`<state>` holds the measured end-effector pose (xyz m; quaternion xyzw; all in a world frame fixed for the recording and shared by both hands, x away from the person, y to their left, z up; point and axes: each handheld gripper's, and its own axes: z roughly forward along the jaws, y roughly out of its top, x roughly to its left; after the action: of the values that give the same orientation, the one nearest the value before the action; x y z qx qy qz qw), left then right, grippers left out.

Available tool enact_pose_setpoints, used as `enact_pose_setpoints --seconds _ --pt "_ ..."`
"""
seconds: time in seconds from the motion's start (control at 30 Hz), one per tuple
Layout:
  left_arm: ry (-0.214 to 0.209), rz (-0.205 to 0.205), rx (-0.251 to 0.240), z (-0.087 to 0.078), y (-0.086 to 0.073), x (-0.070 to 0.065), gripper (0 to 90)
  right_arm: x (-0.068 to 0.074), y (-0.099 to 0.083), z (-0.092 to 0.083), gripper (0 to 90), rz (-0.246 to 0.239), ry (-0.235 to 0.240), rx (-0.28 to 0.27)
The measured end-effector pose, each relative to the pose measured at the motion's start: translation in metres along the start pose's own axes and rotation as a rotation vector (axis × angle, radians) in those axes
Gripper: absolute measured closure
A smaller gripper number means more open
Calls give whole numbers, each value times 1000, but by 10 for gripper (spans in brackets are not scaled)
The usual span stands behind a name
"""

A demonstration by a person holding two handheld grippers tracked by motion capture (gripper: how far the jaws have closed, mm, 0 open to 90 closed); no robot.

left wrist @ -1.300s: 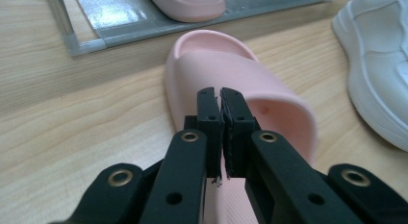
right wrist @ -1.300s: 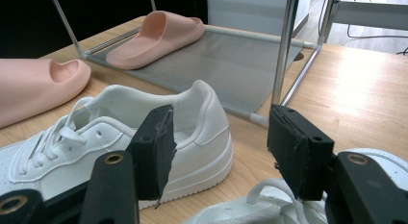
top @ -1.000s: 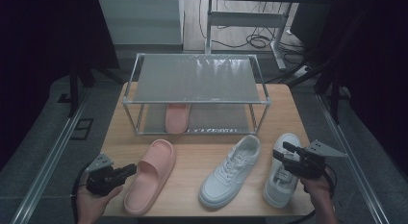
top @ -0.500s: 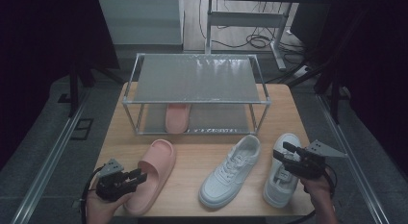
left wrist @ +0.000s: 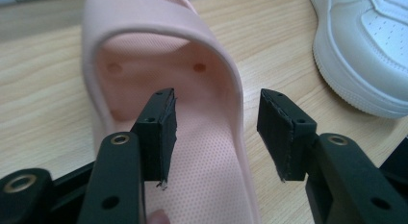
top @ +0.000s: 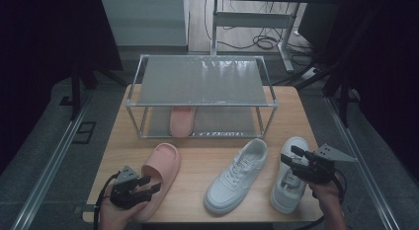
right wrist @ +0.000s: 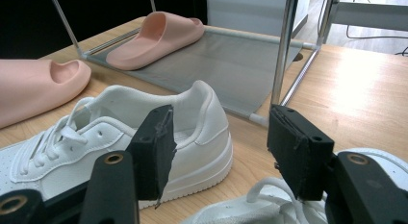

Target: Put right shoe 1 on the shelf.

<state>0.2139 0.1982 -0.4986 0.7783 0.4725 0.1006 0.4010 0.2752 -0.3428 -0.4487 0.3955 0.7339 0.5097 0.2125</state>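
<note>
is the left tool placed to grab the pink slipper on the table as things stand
Probably yes. The left tool is open, its jaws having just been opening, and they straddle the side wall of the pink slipper near the heel, with nothing between tool and slipper.

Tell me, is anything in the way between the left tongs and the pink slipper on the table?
No, nothing is in the way. The left tongs have just been opening and sit right at the pink slipper. Its side rim lies between the jaws, but the pads do not press on it yet.
</note>
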Motion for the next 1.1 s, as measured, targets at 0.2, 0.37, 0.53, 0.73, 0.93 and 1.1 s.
enact_pose_setpoints --seconds 0.2,0.37,0.53,0.73,0.93,1.1 --pt "-5 9 24 17 1 -4 486 0 0 0 429 1 0 -2" --pt "1 14 32 24 4 -5 487 0 0 0 429 1 0 -2" --pt "10 23 29 29 7 -6 535 0 0 0 429 2 0 -3" --pt "33 50 19 34 9 -12 691 0 0 -1 429 1 0 -3" --pt "75 70 17 35 12 -17 794 0 0 -1 429 0 0 -5" --pt "95 57 -11 29 12 -17 816 -1 0 0 429 1 -1 -4"
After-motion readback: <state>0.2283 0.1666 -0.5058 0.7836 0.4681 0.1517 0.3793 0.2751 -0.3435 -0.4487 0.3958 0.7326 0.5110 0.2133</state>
